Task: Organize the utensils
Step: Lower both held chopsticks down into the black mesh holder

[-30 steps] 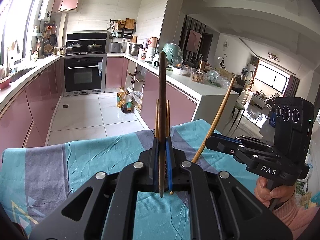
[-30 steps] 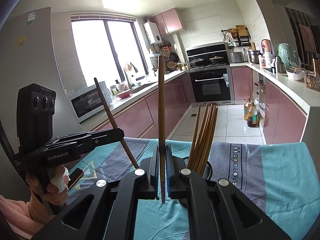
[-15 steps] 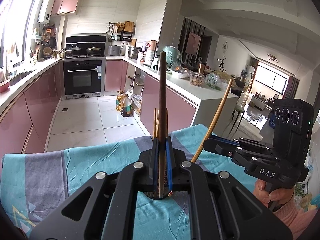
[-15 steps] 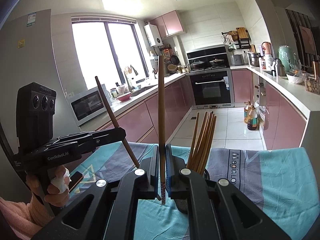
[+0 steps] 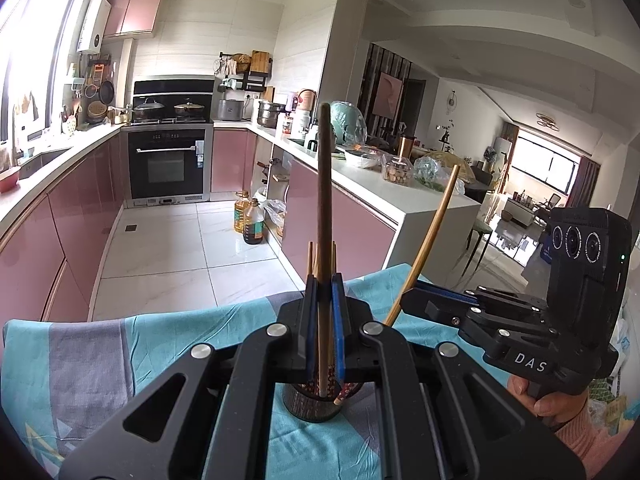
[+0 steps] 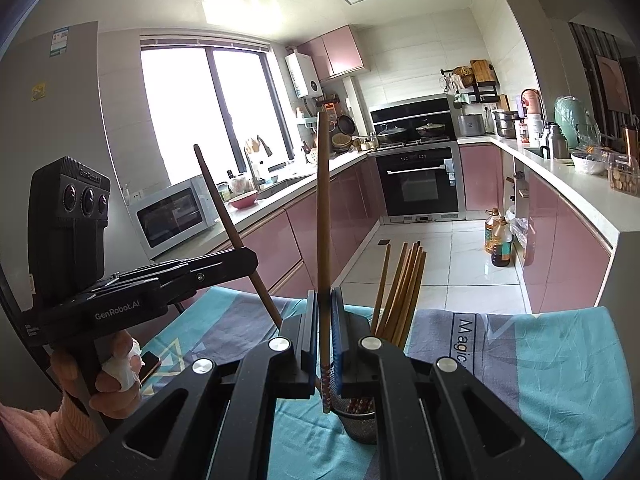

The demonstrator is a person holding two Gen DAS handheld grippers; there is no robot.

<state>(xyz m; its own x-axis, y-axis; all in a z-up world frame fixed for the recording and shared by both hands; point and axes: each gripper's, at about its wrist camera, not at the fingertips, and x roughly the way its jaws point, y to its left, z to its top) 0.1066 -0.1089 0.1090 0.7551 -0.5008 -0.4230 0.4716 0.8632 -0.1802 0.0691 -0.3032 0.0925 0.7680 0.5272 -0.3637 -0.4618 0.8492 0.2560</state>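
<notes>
Left claw (image 5: 323,320) clamped on dark chopstick (image 5: 323,200) – tip inside mesh holder (image 5: 312,404). Right claw (image 6: 325,332) clamped on lighter chopstick (image 6: 323,208), tip at holder rim.

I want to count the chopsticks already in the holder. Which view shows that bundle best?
The right wrist view: the chopstick bundle fans out clear of the right gripper, standing in the mesh holder. In the left wrist view only a few tips show behind the left gripper's fingers.
</notes>
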